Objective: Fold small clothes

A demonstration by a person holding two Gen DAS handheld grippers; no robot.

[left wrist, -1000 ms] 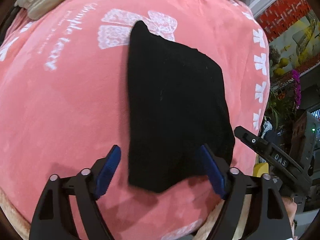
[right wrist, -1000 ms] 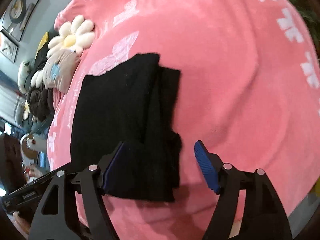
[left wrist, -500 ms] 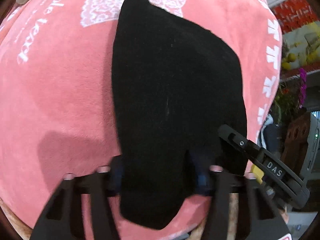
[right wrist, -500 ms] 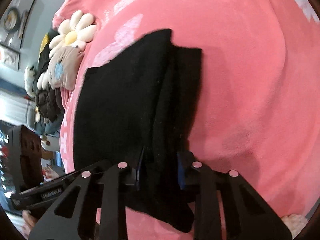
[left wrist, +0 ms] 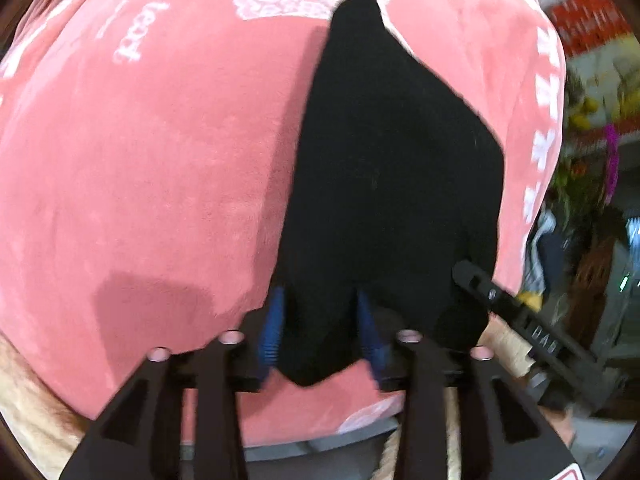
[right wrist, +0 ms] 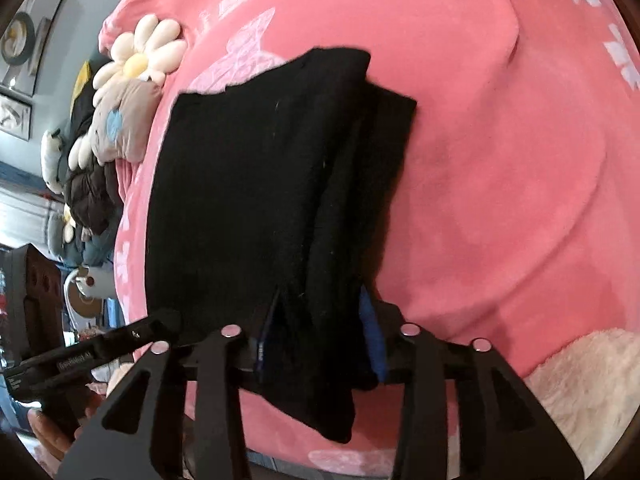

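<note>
A folded black garment (left wrist: pixel 392 184) lies on a pink fleece blanket (left wrist: pixel 152 168). My left gripper (left wrist: pixel 320 332) is shut on the garment's near left corner, blue pads pinching the cloth. In the right wrist view the same garment (right wrist: pixel 256 184) shows as stacked layers, and my right gripper (right wrist: pixel 320 336) is shut on its near right corner. The near edge of the cloth is raised off the blanket while the far part lies flat. Each gripper's black body shows in the other's view, the right one (left wrist: pixel 528 332) and the left one (right wrist: pixel 80 360).
A daisy-shaped cushion (right wrist: pixel 136 64), a beige plush (right wrist: pixel 120 120) and a dark jacket (right wrist: pixel 92 196) lie at the blanket's far left end. A cream fleece (right wrist: pixel 576 384) pokes out at the near edge. Flowers and red decor (left wrist: pixel 592 128) stand beyond the bed on the right.
Both grippers went from open around the garment's near corners to shut on them. The near edge of the garment has since lifted and is drawn toward me.
</note>
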